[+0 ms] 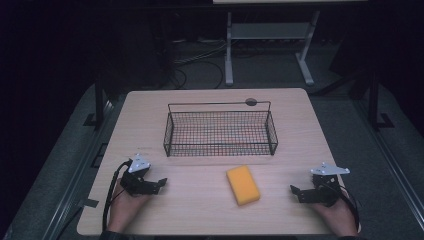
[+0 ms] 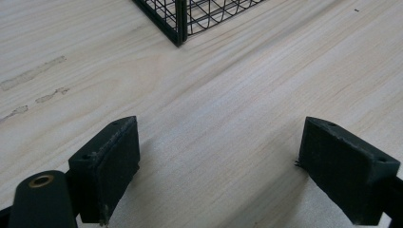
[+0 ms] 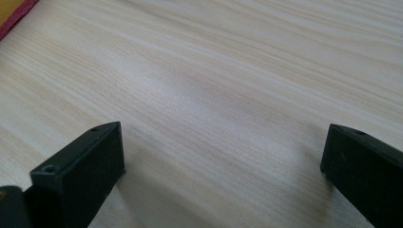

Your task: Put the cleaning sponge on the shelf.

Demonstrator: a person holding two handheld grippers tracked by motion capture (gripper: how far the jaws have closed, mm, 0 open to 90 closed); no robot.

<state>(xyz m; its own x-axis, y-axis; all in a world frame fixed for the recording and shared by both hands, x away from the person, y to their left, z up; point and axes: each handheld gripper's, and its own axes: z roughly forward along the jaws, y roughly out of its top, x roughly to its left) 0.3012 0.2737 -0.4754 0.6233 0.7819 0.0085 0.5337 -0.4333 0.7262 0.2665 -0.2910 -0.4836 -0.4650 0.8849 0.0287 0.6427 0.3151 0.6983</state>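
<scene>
An orange sponge lies flat on the wooden table, in front of an empty black wire basket. My left gripper rests near the table's front left, pointing right toward the sponge. It stands open, with bare wood between its jaws. A corner of the basket rises at the top of the left gripper view. My right gripper rests at the front right, pointing left at the sponge. It is open too, over bare table. A sliver of the sponge peeks in at the top left of the right gripper view.
A person's hands hold both grippers at the table's near edge. A small dark round mark sits behind the basket near the far edge. A white desk frame stands on the dark floor beyond, with cables nearby.
</scene>
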